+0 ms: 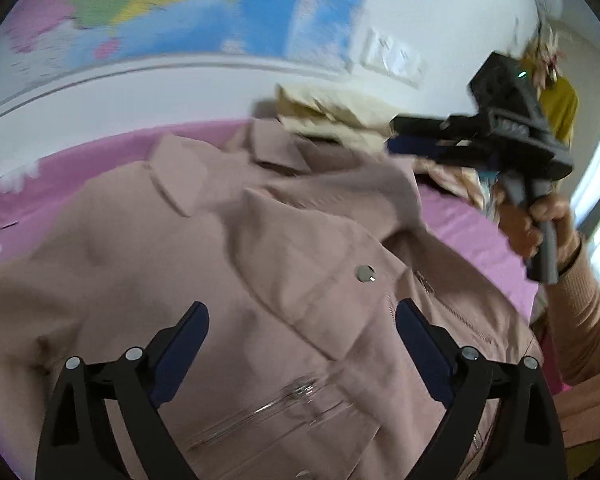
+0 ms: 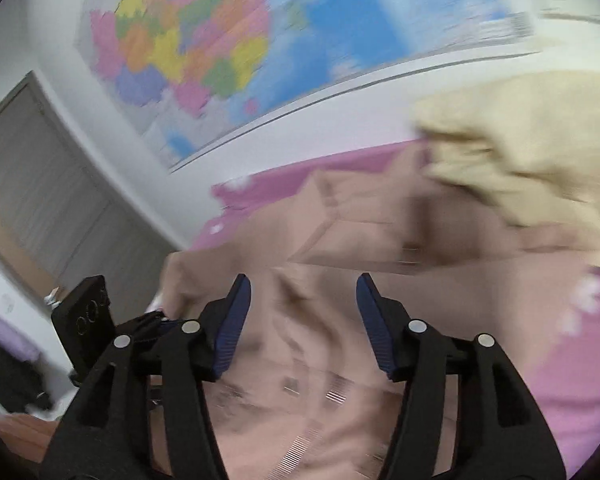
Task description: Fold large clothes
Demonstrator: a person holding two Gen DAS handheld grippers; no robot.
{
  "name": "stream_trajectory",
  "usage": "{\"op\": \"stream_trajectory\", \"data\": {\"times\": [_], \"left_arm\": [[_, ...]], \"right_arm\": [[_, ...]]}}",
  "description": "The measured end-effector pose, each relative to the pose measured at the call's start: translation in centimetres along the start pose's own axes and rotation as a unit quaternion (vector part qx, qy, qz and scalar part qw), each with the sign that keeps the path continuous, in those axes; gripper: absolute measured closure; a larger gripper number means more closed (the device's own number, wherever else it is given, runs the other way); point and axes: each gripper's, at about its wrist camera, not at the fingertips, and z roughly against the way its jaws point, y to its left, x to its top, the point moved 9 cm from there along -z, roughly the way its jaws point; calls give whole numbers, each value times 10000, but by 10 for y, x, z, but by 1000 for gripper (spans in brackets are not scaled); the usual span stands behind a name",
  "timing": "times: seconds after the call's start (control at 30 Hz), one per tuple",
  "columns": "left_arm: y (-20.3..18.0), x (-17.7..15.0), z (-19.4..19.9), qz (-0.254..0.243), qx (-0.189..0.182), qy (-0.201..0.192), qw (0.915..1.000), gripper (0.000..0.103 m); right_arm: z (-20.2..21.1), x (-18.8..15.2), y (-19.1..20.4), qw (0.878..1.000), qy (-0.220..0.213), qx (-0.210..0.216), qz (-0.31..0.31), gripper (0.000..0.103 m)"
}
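A dusty-pink jacket [image 1: 260, 260] with a metal snap and zips lies spread on a pink bedsheet [image 1: 80, 184]. My left gripper [image 1: 302, 312] hangs just above its front, jaws wide open with nothing between them. My right gripper [image 2: 304, 284] is open over the jacket [image 2: 300, 360], pads apart and clear of the cloth, though this view is blurred. In the left wrist view the right gripper [image 1: 392, 136] hovers over the jacket's far right shoulder, held by a hand [image 1: 540, 220].
A heap of cream clothes [image 1: 340, 116] sits at the far edge of the bed beside the jacket's collar, and shows as cream clothes [image 2: 520, 152] at right. A coloured map [image 2: 220, 40] covers the wall behind. A grey door [image 2: 40, 200] stands at left.
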Motion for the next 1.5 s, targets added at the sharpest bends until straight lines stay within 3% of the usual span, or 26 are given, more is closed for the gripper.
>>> {"op": "stream_trajectory", "data": {"times": [0.13,0.2,0.27,0.3,0.33,0.37,0.47,0.57,0.63,0.67,0.73,0.8,0.87,0.93,1.03,1.17,1.2,1.23,1.33,1.43,1.5], "left_arm": [[-6,2,-41,-231,91,487,9985,13],[-1,2,-61,-192,205,789,9965,21],[6,0,-71,-146,257,927,9953,61],[11,-1,-74,-89,275,991,9947,71],[16,-1,-74,-6,291,1035,9942,93],[23,1,-72,140,280,1028,9942,103],[48,14,-46,600,181,656,9959,102],[78,28,-11,955,407,189,9944,102],[79,29,9,778,527,6,9956,97],[73,27,12,669,480,-10,9966,77],[56,22,13,477,412,35,9980,46],[34,19,7,102,351,17,9993,44],[11,15,-5,-144,226,109,9996,27],[-14,15,-23,-345,27,215,9992,23],[-30,11,-50,-658,192,466,9966,15],[-37,6,-79,-784,266,712,9940,17],[-33,3,-84,-844,458,754,9925,24],[-29,0,-87,-839,517,816,9918,43],[-25,2,-75,-475,86,730,9962,81],[-16,10,-42,-290,-63,327,9990,97],[-7,14,-21,-257,33,89,9996,99]], "right_arm": [[33,-21,-59,9975,-144,-542,-427,41],[35,-32,-85,9949,-138,-690,-724,39],[35,-41,-107,9921,-118,-813,-949,39],[36,-46,-116,9909,-118,-807,-1070,39],[35,-50,-125,9896,-129,-753,-1219,39],[34,-52,-127,9894,-132,-732,-1247,39],[32,-54,-125,9919,-116,-554,-1141,40],[26,-52,-115,9945,-45,-436,-952,40],[23,-49,-111,9952,-40,-439,-879,41],[21,-48,-110,9953,-49,-401,-877,41],[19,-46,-107,9954,-79,-490,-816,41],[20,-45,-100,9959,-151,-526,-718,41],[22,-47,-92,9965,-207,-546,-598,41],[25,-50,-83,9970,-227,-589,-457,41],[26,-57,-67,9983,-169,-502,-256,41],[21,-66,-61,9986,-57,-503,-140,40],[19,-67,-62,9985,-41,-512,-164,41],[17,-69,-64,9985,-20,-506,-215,40],[18,-70,-67,9985,-40,-461,-281,41],[22,-67,-68,9985,-100,-459,-265,41],[23,-64,-71,9985,-120,-428,-304,41]]}}
